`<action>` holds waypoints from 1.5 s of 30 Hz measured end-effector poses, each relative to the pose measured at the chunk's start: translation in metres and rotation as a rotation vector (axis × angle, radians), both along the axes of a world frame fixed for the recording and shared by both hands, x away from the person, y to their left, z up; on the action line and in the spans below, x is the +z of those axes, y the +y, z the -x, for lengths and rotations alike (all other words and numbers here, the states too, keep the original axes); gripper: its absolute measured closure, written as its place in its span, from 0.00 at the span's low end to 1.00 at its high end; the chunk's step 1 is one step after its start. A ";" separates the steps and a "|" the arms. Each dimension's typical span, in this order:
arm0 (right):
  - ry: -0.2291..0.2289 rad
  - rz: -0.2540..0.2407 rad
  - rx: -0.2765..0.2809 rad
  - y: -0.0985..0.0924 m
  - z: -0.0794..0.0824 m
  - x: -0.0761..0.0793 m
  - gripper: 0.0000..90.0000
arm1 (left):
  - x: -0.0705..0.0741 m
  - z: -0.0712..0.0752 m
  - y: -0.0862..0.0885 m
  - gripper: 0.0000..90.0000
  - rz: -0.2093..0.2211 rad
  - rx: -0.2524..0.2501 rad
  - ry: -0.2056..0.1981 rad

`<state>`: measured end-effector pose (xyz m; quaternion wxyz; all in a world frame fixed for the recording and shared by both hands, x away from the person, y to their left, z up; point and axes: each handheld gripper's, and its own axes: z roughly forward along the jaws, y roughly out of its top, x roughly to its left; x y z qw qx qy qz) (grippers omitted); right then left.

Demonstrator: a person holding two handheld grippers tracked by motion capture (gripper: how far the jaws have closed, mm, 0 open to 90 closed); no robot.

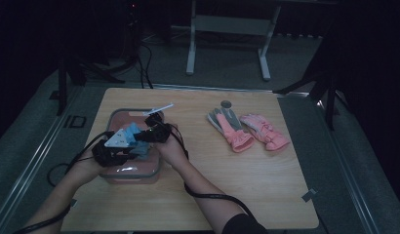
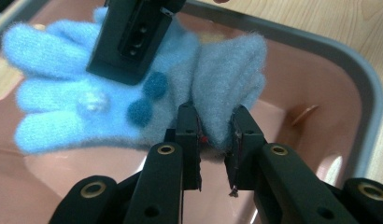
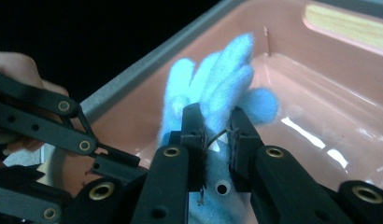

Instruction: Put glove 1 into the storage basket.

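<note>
Both tongs pinch one blue glove (image 2: 101, 93) over the pink bin (image 1: 139, 170): left tongs (image 2: 216, 135) on its grey cuff, right tongs (image 3: 216, 135) near its fingers. Bin floor mostly hidden. Pink gloves (image 1: 249, 130) lie apart on desk (image 1: 247, 185), dim.

Light blue fuzzy glove (image 2: 87, 93) with darker blue pompoms, pink tub (image 2: 301, 88) rimmed grey, pink-and-grey gloves (image 1: 247, 129), black jaws, pale wood-grain table (image 1: 266, 170).
</note>
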<state>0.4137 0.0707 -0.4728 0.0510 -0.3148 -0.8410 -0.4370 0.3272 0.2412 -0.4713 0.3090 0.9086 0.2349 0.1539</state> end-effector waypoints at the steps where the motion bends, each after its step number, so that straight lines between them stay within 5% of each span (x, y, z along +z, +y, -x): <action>1: 0.005 0.006 -0.004 -0.001 -0.001 -0.001 0.89 | 0.000 -0.006 -0.003 0.86 -0.023 -0.015 0.009; 12: 0.001 0.088 -0.043 -0.006 -0.015 -0.012 0.86 | -0.008 -0.026 -0.013 0.86 -0.032 0.018 0.068; 17: 0.029 0.059 -0.051 -0.012 -0.018 -0.017 0.59 | -0.012 -0.032 -0.019 0.84 -0.088 0.021 0.096; 25: 0.012 0.025 -0.042 -0.021 -0.014 -0.012 0.46 | -0.021 -0.034 -0.021 0.81 -0.112 0.019 0.151; 27: 0.011 0.016 -0.039 -0.025 -0.012 -0.012 0.43 | -0.021 -0.034 -0.021 0.69 -0.117 0.024 0.159; 32: 0.002 0.004 -0.021 -0.031 -0.007 -0.009 0.37 | -0.017 -0.029 -0.018 0.44 -0.075 0.073 0.155; 38: -0.007 -0.037 0.042 -0.047 0.005 0.002 0.23 | -0.005 -0.018 -0.010 0.20 0.046 0.124 0.153; 40: -0.019 -0.046 0.050 -0.052 0.007 0.006 0.23 | -0.002 -0.016 -0.010 0.16 0.084 0.124 0.163; 45: -0.038 -0.052 0.056 -0.063 0.013 0.014 0.22 | 0.007 -0.009 -0.023 0.16 0.100 0.112 0.128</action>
